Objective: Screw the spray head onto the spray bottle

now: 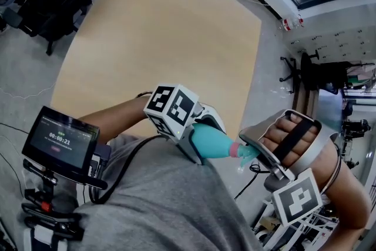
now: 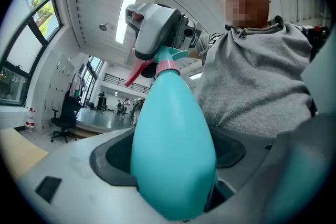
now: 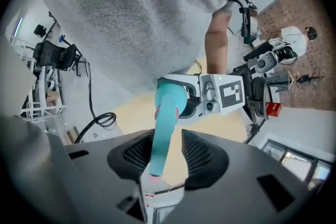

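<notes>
Taking the light wooden desk (image 1: 158, 38) as the reference: just past its near edge, not resting on it, the left claw (image 1: 195, 138) has its jaws spread wide and clamped on the fat bottom end of the spray bottle (image 1: 212, 143). It holds the bottle lying level in front of the person's gray shirt (image 1: 176, 203). The bottle is a smooth teal teardrop, chunky at the base and tapering to a neck that points right along that desk edge. On the neck sits a pink collar (image 1: 234, 150), then the spray head (image 1: 245, 152), teal on top with a pink trigger (image 2: 134, 75) sticking out. Furthest right, off the desk's near right corner, the right claw (image 3: 167, 157) points down over the head with jaws parted. The head's between them, up against one pad, with a sliver of gap at the other.
</notes>
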`<state>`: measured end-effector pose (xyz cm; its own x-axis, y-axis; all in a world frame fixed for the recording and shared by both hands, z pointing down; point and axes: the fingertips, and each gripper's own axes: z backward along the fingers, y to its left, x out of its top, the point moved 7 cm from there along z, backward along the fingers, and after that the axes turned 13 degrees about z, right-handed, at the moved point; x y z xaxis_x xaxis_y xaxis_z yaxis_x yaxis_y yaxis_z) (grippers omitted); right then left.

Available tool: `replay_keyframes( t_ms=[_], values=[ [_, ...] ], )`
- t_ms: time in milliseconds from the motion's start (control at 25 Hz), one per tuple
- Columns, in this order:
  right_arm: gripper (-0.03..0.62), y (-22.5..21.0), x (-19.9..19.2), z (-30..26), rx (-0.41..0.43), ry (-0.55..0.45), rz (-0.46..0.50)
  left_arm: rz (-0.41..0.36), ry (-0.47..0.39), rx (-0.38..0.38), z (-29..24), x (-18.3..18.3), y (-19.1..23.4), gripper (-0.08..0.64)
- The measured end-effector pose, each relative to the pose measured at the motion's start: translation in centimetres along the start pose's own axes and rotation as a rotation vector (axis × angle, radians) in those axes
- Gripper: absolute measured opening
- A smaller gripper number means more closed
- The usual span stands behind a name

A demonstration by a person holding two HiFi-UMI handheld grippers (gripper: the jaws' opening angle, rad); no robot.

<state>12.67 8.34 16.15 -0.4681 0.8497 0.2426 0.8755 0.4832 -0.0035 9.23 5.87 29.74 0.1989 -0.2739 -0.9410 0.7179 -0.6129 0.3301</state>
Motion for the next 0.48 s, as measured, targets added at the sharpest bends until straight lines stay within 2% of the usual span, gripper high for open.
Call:
replay_keyframes(
  t_ms=[160, 480],
  values=[
    [0.163, 0.0, 0.1, 1.0, 0.023, -0.058, -0.014, 0.005, -0.01, 0.002, 0.1, 0.1, 0.1, 0.39],
    [0.179, -0.9, 0.7, 2.2, 0.058, -0.218, -0.156, -0.001, -0.006, 0.002, 0.1, 0.1, 0.1, 0.39]
  ],
)
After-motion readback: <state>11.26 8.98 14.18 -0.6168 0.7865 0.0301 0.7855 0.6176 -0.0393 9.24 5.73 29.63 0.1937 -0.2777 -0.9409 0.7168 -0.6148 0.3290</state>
